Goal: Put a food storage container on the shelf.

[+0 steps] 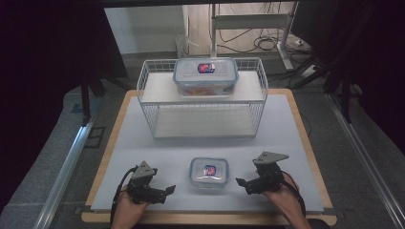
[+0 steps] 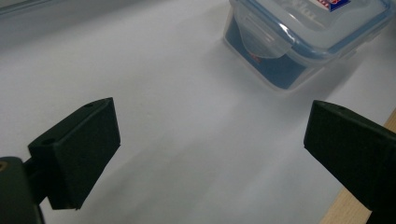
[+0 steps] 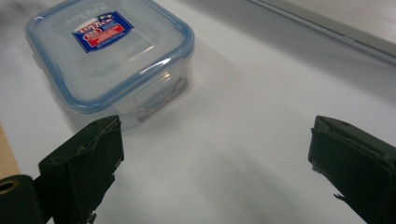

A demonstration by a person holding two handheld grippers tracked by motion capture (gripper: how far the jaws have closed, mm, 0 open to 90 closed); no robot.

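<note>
Bright worktop in a dim room, soft focus throughout.

In the high view, light falls from above onto the pale worktop (image 1: 143,143), while both sides of the room sink into near black with a purple tint. The picture is soft and low in detail. The small lidded box (image 1: 209,172) casts only a faint shadow. In the left gripper view that box (image 2: 299,37) is hazy and its shadow smears across the white surface. In the right gripper view the lid (image 3: 112,46) shows mild glare, and the near jaws look dark and slightly blurred.
</note>
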